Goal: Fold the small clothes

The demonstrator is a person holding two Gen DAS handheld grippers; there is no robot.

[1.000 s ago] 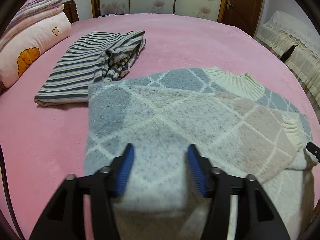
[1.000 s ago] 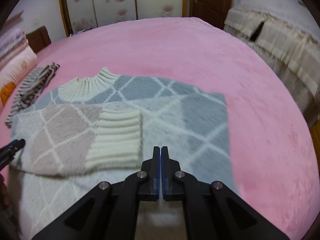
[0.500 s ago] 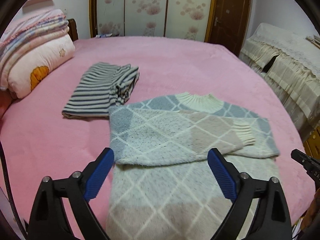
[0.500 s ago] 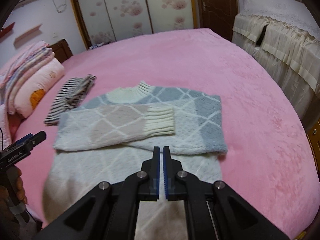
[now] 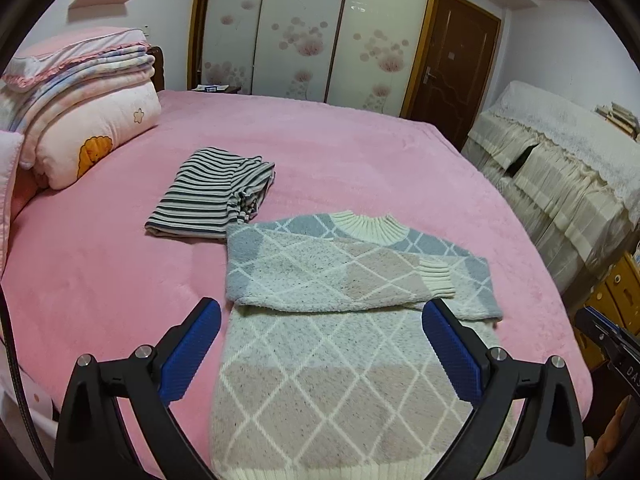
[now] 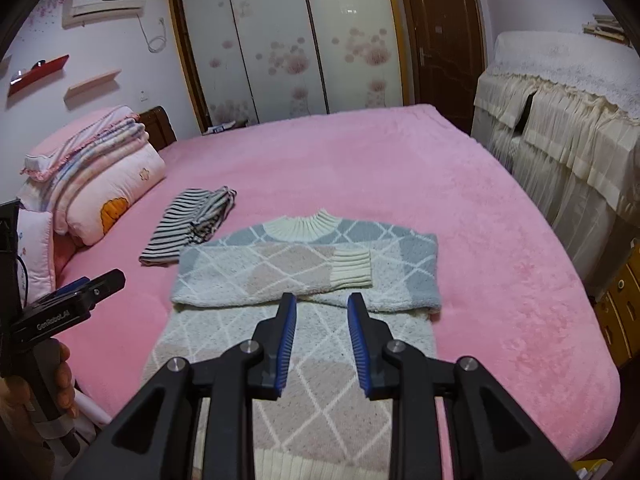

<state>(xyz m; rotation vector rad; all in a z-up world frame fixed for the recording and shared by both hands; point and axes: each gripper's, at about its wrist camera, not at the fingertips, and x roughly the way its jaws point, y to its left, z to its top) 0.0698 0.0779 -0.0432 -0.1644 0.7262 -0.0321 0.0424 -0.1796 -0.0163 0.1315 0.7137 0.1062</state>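
A diamond-patterned sweater in grey-blue, beige and cream lies flat on the pink bed, hem towards me. A sleeve is folded across its chest, ending in a cream cuff. My left gripper hovers above the sweater's waist; its jaws are opening and stand wide, with nothing between them. My right gripper hangs over the sweater below the folded sleeve; its jaws are opening to a narrow gap and grip nothing. Each gripper also shows at the edge of the other's view.
A folded striped garment lies just beyond the sweater's left shoulder. Stacked pillows and quilts fill the bed's far left. Cloth-covered furniture stands along the right side, and wardrobe doors are behind the bed.
Both grippers have risen and drawn back from the sweater. The left jaws spread from half open to wide. The right jaws went from shut to slightly parted.
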